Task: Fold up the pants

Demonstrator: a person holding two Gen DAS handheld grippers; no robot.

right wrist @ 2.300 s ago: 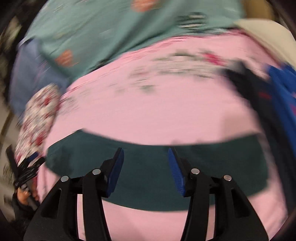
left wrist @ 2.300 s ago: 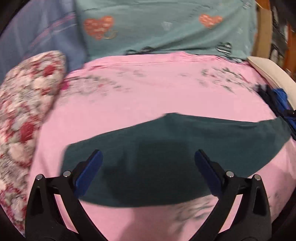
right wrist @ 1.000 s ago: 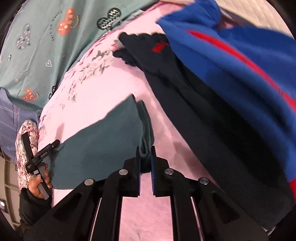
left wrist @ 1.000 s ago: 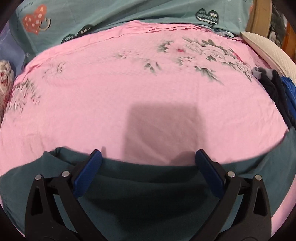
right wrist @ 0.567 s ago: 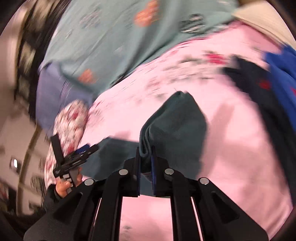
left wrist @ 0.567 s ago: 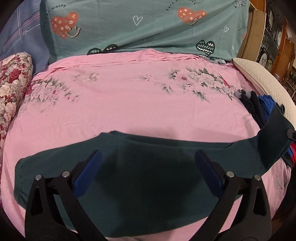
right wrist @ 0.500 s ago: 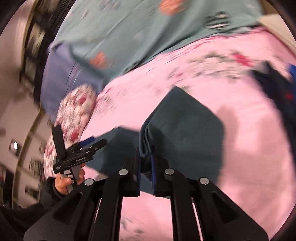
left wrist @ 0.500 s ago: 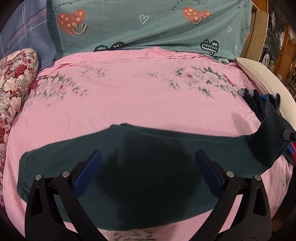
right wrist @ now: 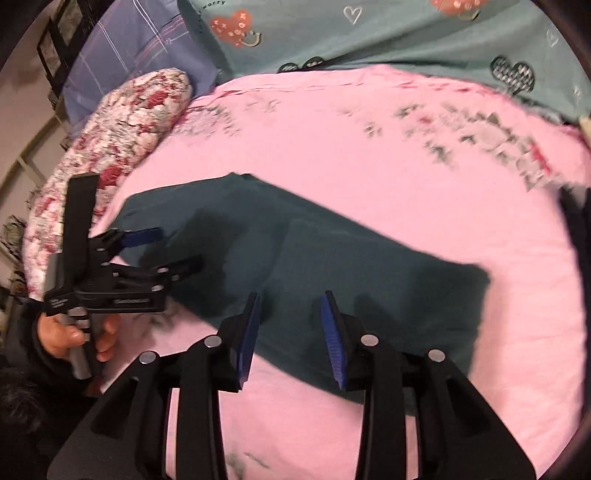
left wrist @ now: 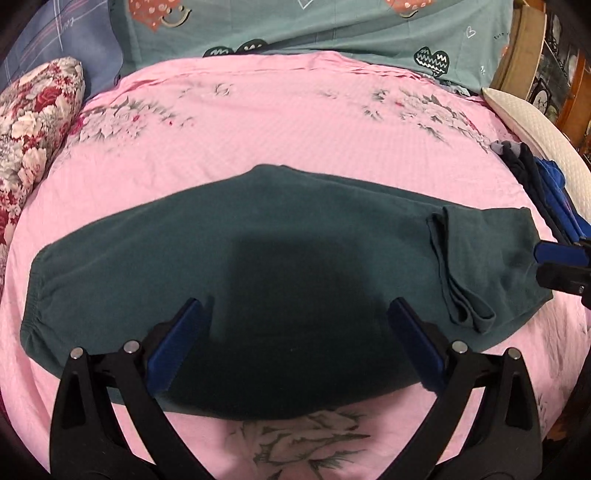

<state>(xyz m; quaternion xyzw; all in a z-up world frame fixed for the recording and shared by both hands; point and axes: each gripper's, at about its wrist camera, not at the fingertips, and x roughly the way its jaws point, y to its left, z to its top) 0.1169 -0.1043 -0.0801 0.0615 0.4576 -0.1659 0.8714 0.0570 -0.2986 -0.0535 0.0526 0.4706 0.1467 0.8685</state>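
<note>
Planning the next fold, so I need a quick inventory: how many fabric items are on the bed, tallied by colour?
Dark green: 1, pants
Pink: 1, bedsheet
Teal: 1, heart-print pillow
Red floral: 1, cushion
Navy and blue: 1 clothes pile
Total: 5

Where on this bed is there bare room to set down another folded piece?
The widest bare stretch of pink sheet lies between the dark green pants and the teal heart-print pillows. A narrower strip runs below the pants, nearest the left tool. The right edge is crowded by dark and blue clothes.
</note>
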